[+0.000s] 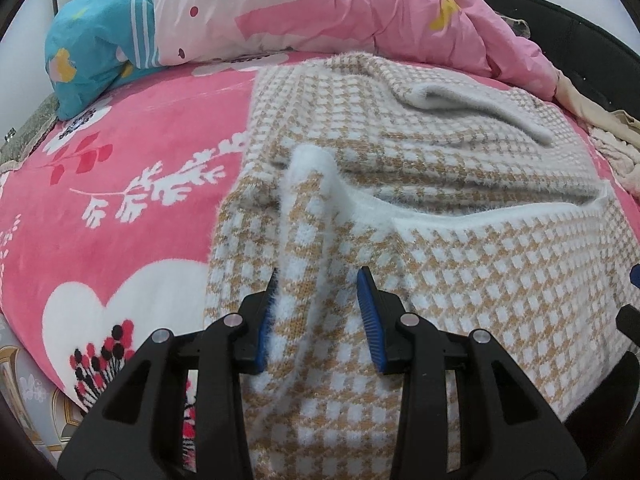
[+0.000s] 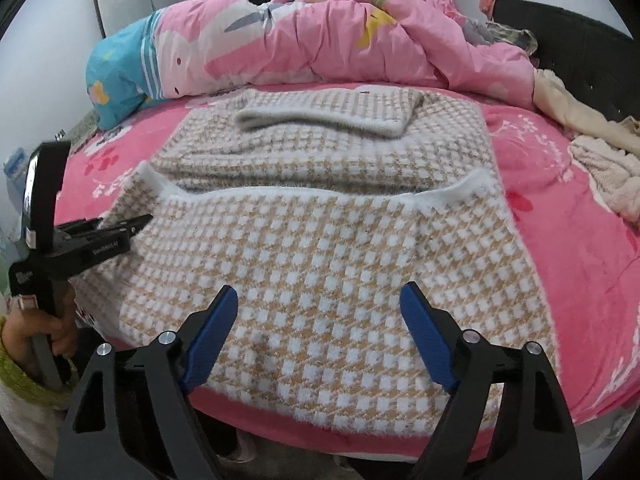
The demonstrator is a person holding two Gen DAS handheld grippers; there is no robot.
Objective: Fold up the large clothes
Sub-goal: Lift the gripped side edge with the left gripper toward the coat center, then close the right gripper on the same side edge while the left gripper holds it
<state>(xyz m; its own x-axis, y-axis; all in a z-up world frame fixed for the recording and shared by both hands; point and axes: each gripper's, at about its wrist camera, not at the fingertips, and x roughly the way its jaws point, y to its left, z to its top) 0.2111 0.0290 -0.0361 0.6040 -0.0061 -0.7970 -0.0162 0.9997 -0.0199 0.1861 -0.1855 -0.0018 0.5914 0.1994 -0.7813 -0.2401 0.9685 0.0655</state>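
Two tongs in play over a bed with a pink floral blanket (image 2: 568,240) on it. Spread across the blanket is a big fuzzy sweater (image 2: 320,248), tan and white houndstooth knit with white trim, its near hem reaching the front edge of the bed and a folded-over part up at the far end. Left tongs (image 1: 320,312) are partway closed around a raised ridge of the sweater's left side; the fabric bunches up between the blue pads (image 1: 370,312) and the left pad is tucked right into the fuzz, so it looks pinched and lifted a bit. From the right wrist view you can see those left tongs (image 2: 132,222) at the sweater's left edge, with a hand (image 2: 48,332) in a green knit cuff gripping the handle. Right tongs (image 2: 318,340) hang above the near hem, jaws spread wide with nothing gripped, just knit showing between them. Behind the sweater there's a rumpled pink and teal duvet (image 2: 320,40), plus some cream clothes (image 2: 600,148) piled off to the right by a dark headboard (image 2: 568,28).
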